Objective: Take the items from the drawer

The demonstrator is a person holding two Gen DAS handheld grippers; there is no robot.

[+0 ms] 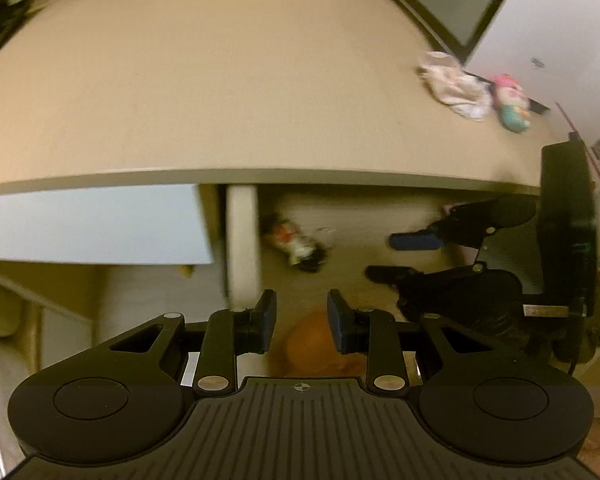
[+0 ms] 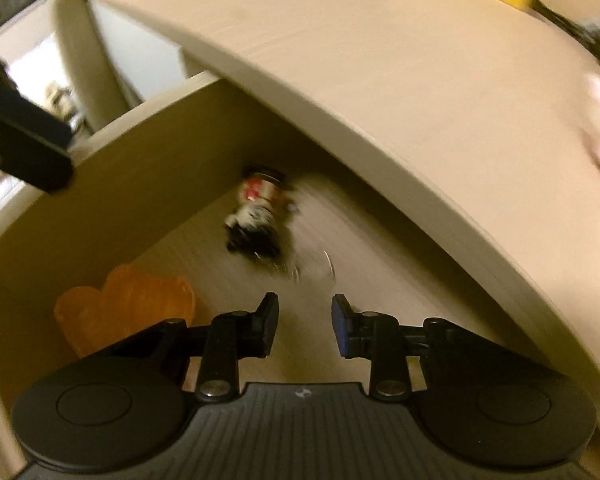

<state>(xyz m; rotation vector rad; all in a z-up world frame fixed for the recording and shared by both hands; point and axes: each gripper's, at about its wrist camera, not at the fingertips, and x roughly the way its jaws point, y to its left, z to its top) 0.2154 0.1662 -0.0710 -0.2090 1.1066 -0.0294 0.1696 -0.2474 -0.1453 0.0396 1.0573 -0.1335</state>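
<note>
In the drawer (image 2: pixel 148 168) we see a blurred toy (image 2: pixel 258 216) at twelve o'clock from our right gripper (image 2: pixel 305 326), and an orange piece (image 2: pixel 128 312) at nine. Both grippers, left (image 1: pixel 302 322) included, are spread apart and empty, under the table (image 1: pixel 220 100).

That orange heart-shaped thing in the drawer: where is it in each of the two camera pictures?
Left wrist view: the orange heart-shaped item sits low at centre, partly hidden between and behind the left gripper fingers.
Right wrist view: it lies at lower left, against the drawer's side wall, left of the right gripper.
Shared landmark: the blurred red, white and black item, deeper in the drawer in both.
</note>
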